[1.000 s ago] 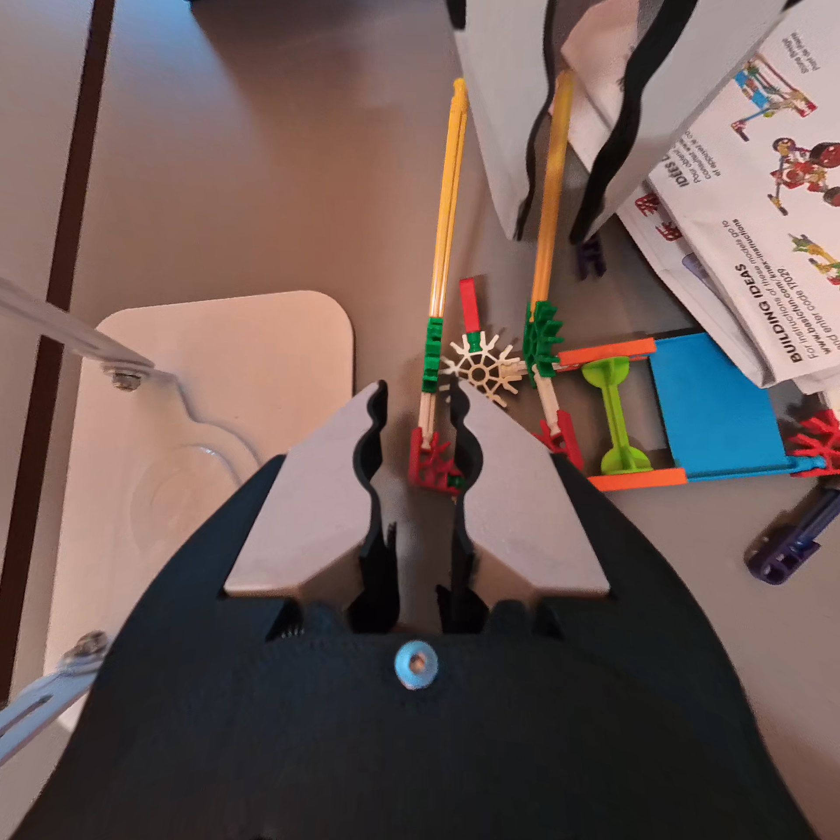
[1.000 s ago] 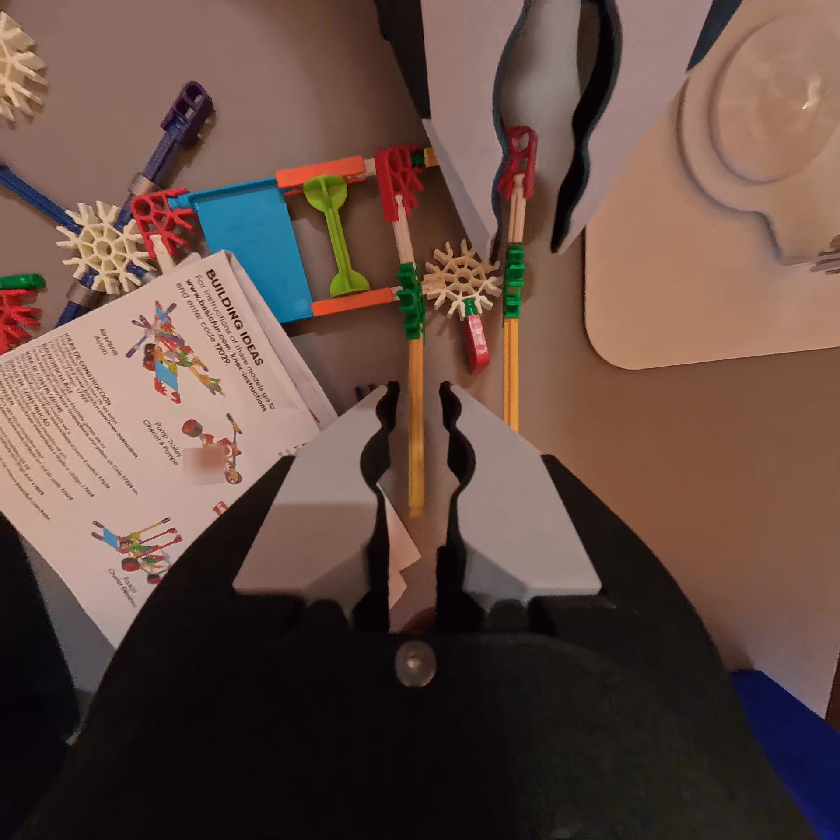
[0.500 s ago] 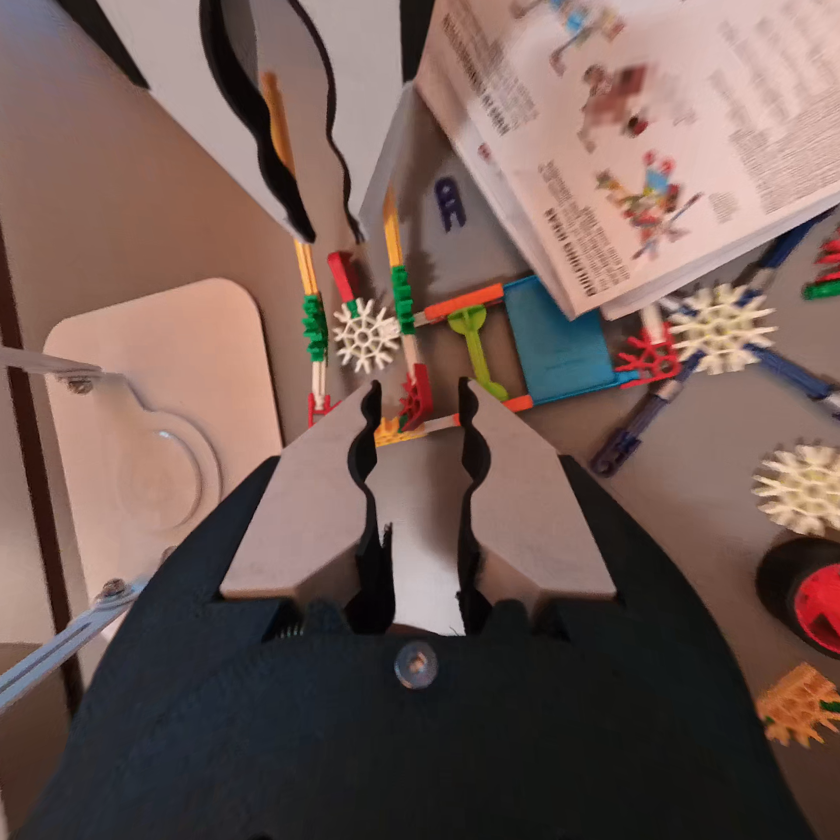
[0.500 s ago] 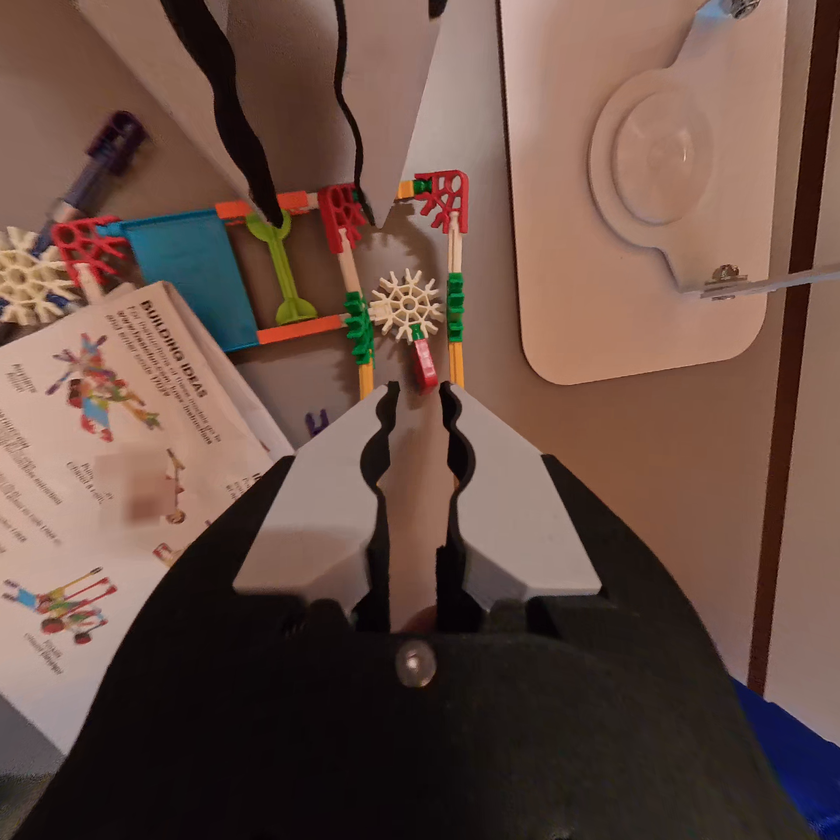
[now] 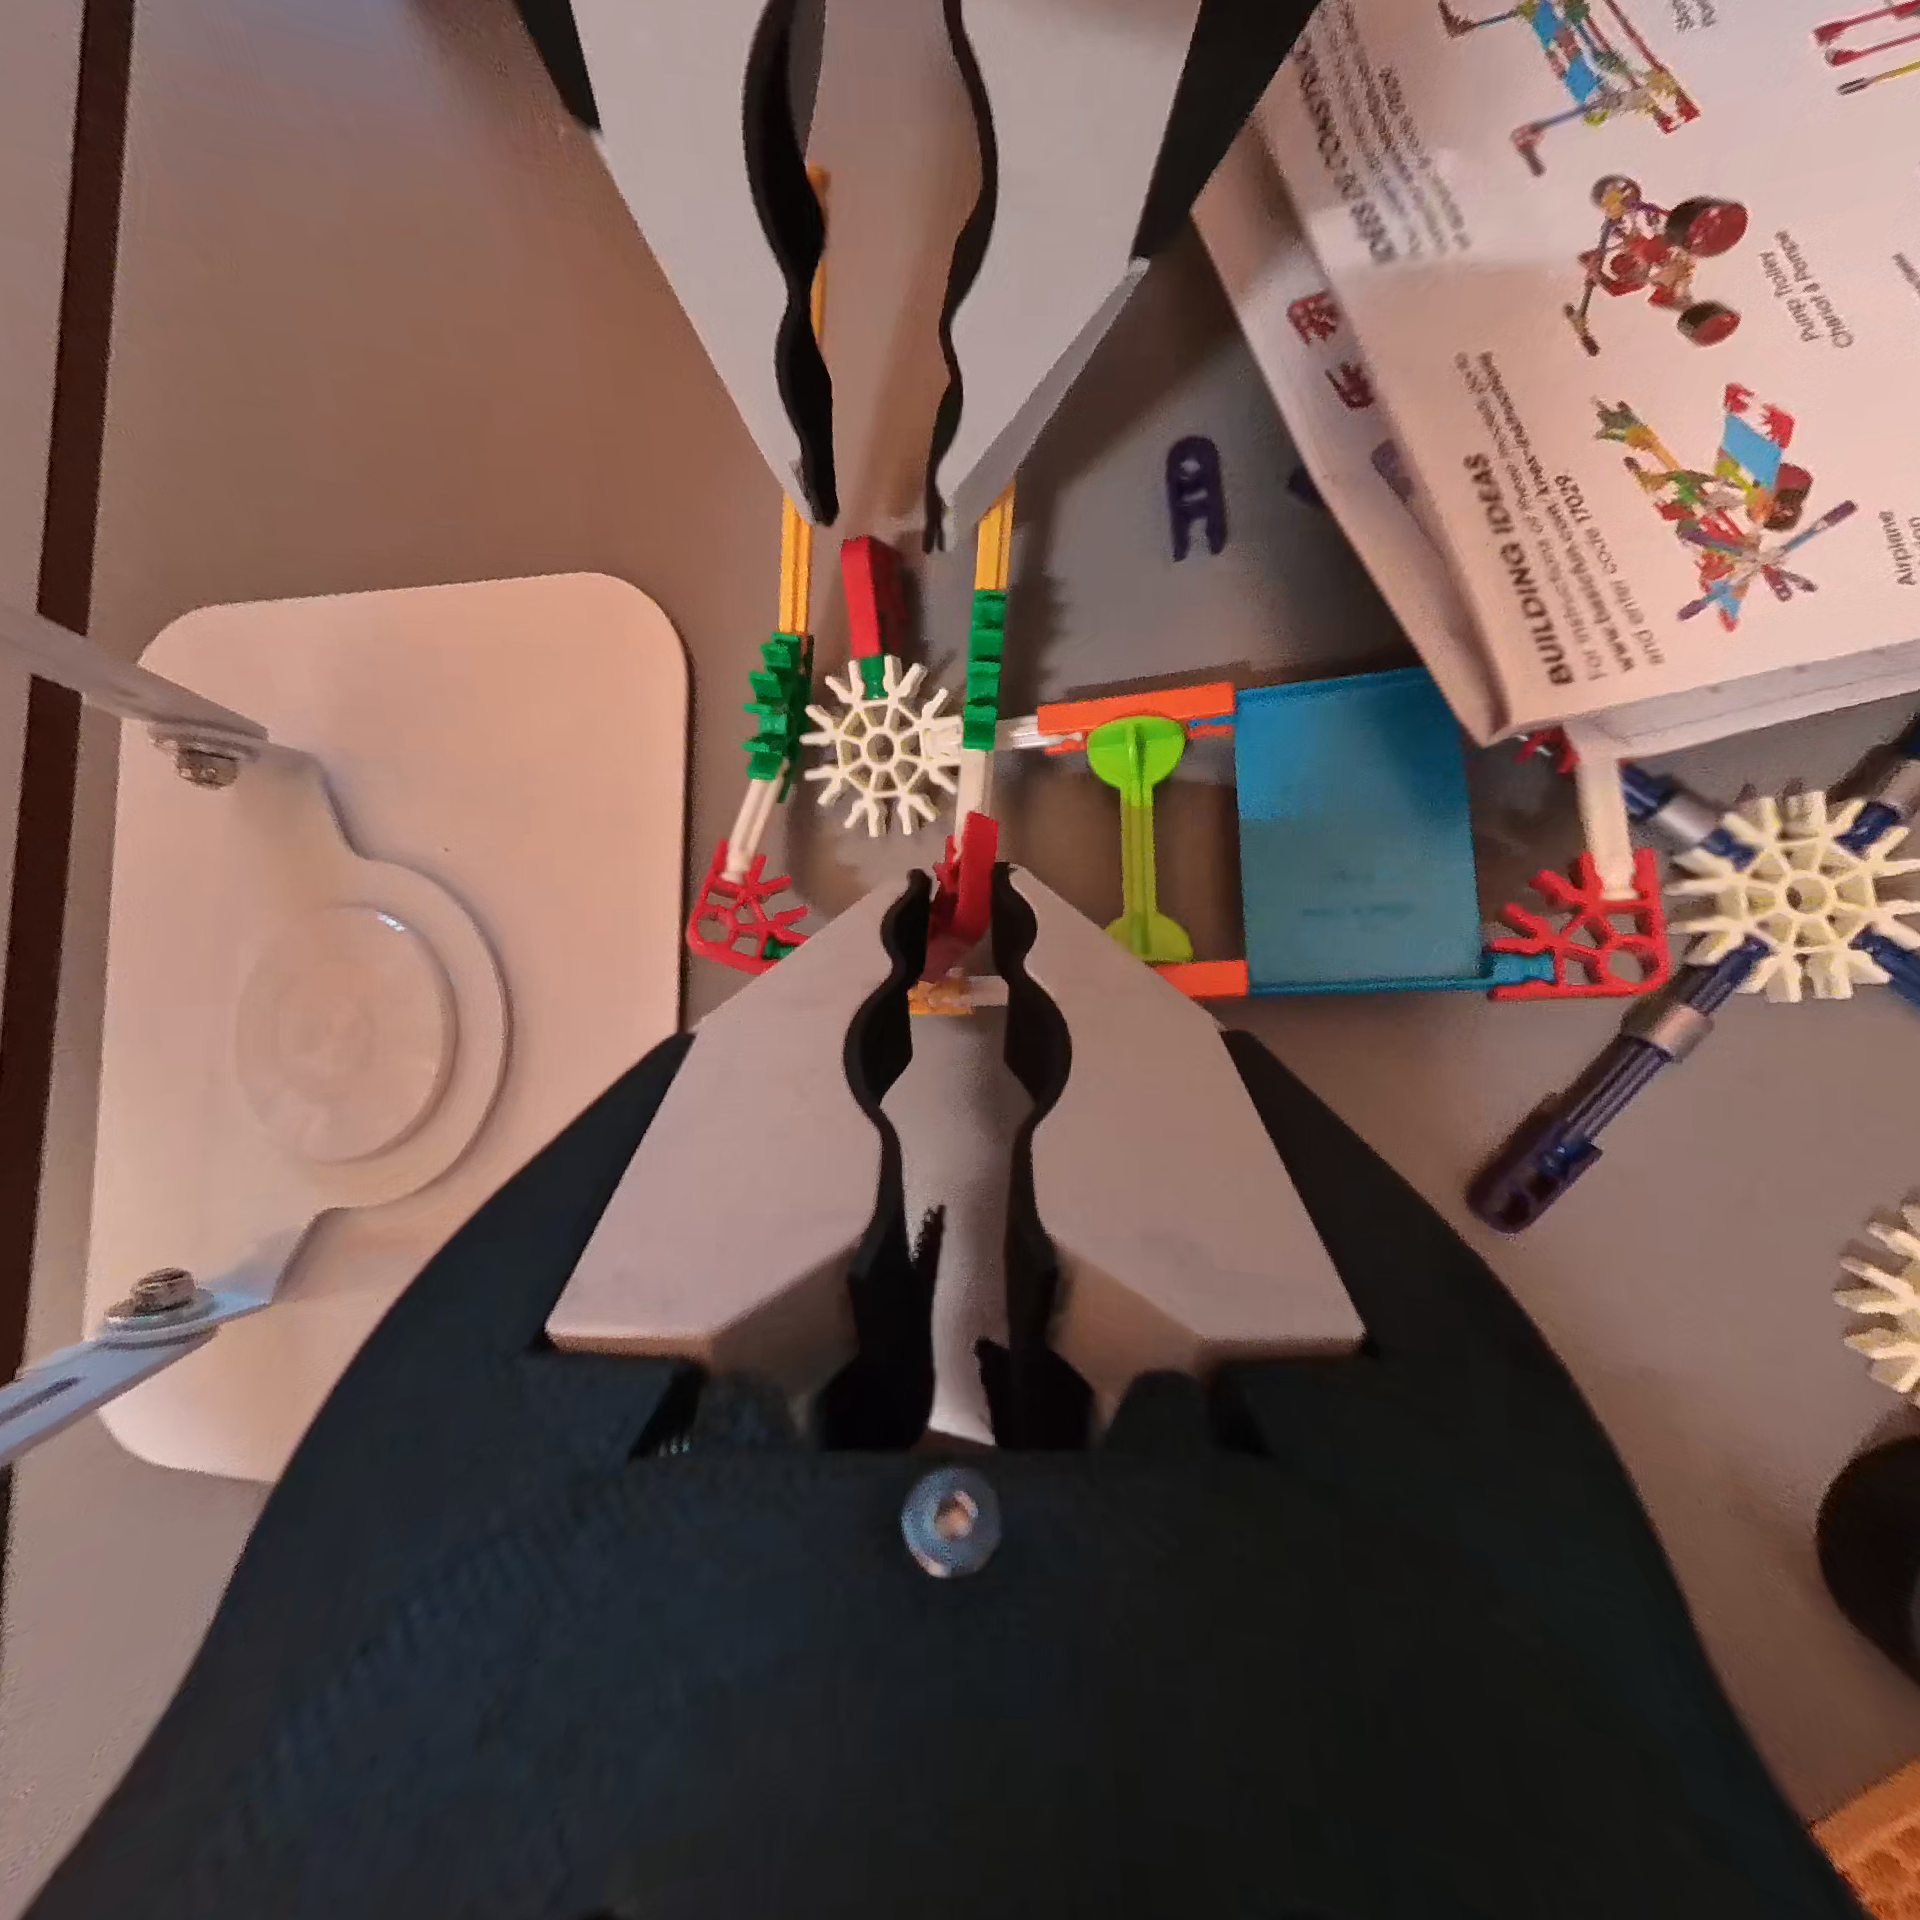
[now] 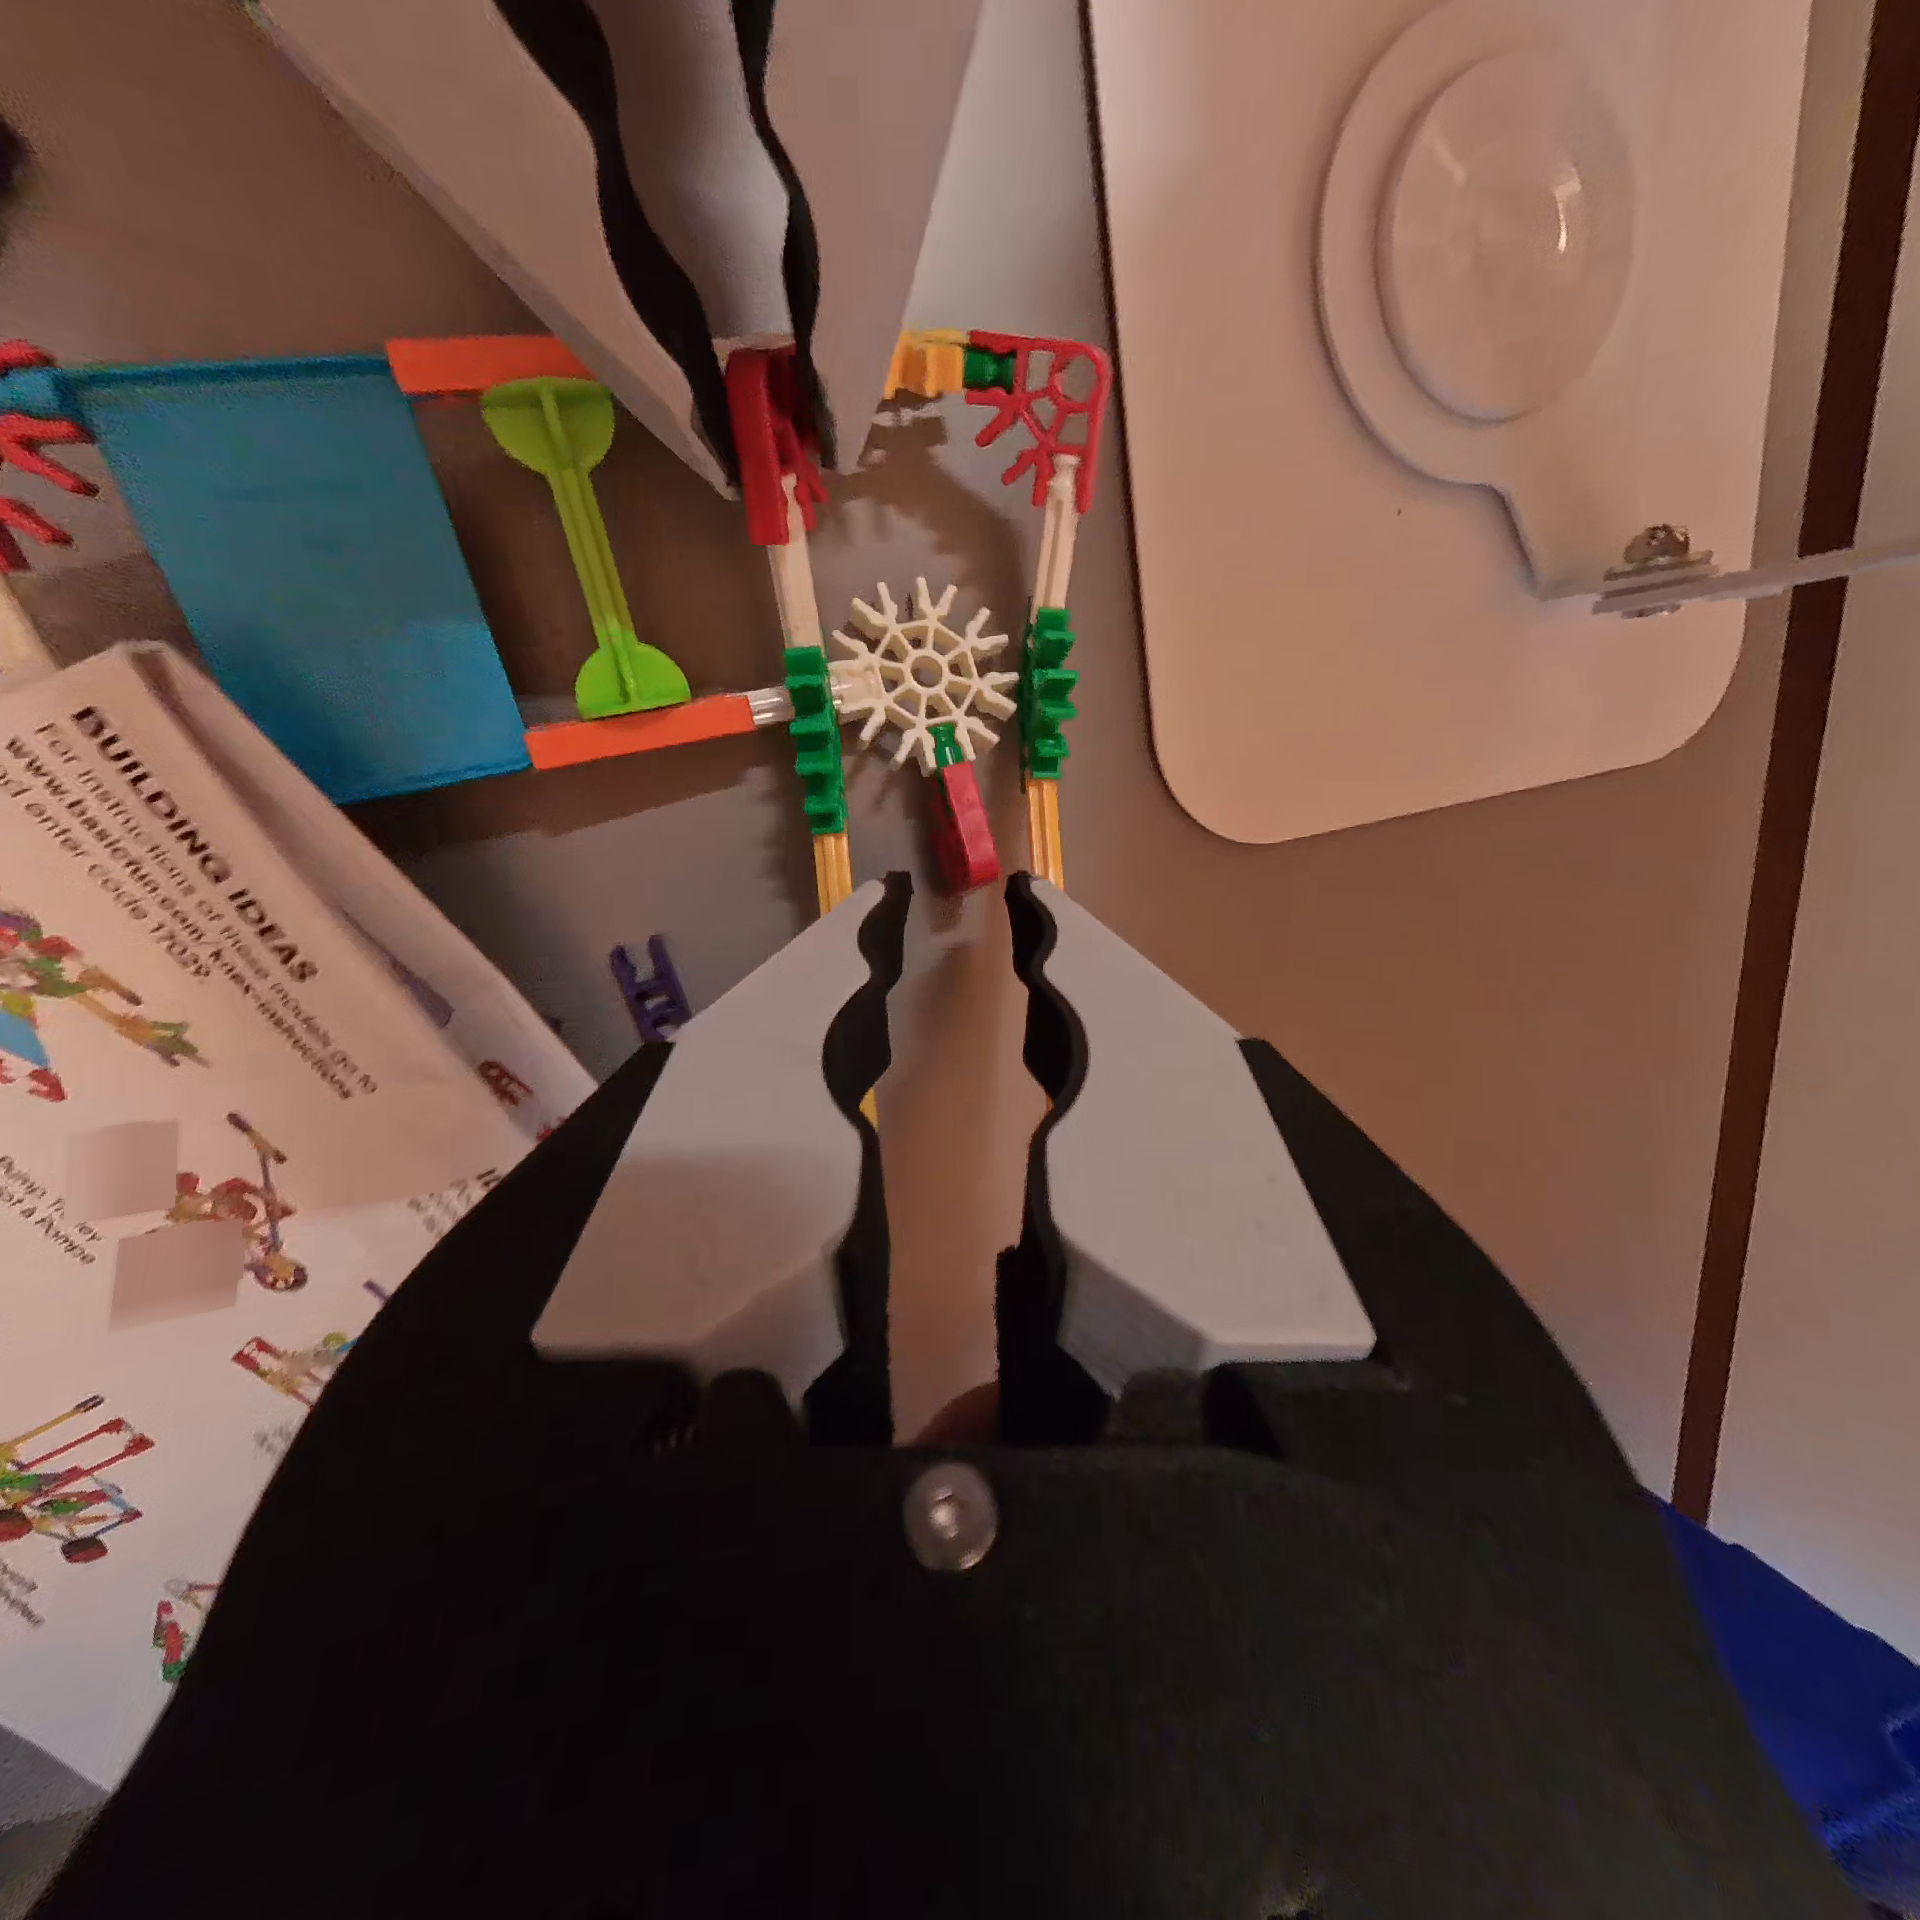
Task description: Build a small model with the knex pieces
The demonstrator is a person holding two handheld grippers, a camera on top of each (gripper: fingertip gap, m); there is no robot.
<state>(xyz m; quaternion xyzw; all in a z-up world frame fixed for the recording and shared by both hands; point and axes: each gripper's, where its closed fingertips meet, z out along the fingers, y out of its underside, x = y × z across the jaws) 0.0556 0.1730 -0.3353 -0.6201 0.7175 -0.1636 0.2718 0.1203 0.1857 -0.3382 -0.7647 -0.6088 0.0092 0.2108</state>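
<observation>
A flat toy model of rods and connectors lies on the brown table. It has a white snowflake connector [image 5: 881, 748], green connectors, yellow rods [image 5: 795, 561], a lime rod [image 5: 1138, 831] and a blue panel [image 5: 1351, 831]. My left gripper [image 5: 961, 883] is shut on a red corner connector [image 5: 961, 914] of the model; the right wrist view [image 6: 764, 447] shows this too. My right gripper [image 6: 958, 883] faces it from the other side, slightly open and empty. Its tips straddle the space between the yellow rods, just short of a small red clip [image 6: 961, 821] plugged into the snowflake [image 6: 923, 675].
An instruction booklet [image 5: 1610, 364] lies beside the model, partly over it. A white plate with a clear suction cup [image 5: 395, 987] lies on the other side. Loose parts lie around: a purple clip [image 5: 1195, 499], a blue rod [image 5: 1579, 1122], more snowflakes [image 5: 1797, 894], a black wheel [image 5: 1870, 1538]. The gap from one gripper's tips to the other's is roughly 7 cm.
My left gripper moved from the outer red corner connector to the inner one and closed on it. My right gripper shifted off the yellow rod to face the red clip.
</observation>
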